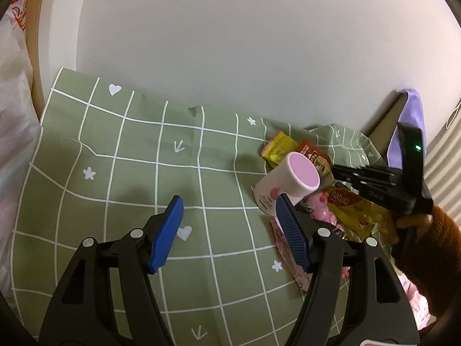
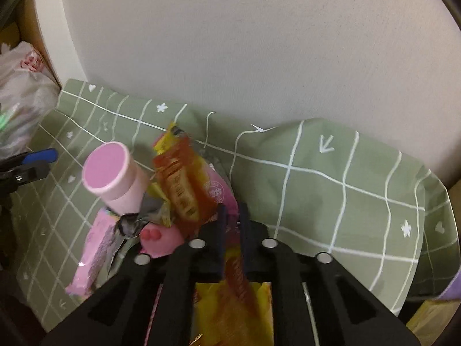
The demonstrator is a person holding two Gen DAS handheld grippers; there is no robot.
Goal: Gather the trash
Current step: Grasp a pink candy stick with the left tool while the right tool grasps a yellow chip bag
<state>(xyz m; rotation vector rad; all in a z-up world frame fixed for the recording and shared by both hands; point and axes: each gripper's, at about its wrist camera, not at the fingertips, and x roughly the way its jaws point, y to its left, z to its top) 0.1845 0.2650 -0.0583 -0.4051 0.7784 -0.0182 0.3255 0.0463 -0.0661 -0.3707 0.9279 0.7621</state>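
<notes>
Trash (image 2: 173, 184) heaps on my green tabletop (image 2: 331, 190); my right tool (image 2: 232, 213) pinches a wrapper (image 2: 184, 178), my left tool (image 1: 230, 225) gapes empty.

Yellow wrapper (image 2: 233, 311) blurred, half-hidden under right gripper (image 2: 232, 216)

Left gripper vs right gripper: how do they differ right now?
The left gripper has its jaws wide apart; the right gripper has them nearly together. The left is empty over the green checked cloth; the right is down in the pile of wrappers, apparently on a wrapper. Both are black with blue pads and tilt down.
</notes>
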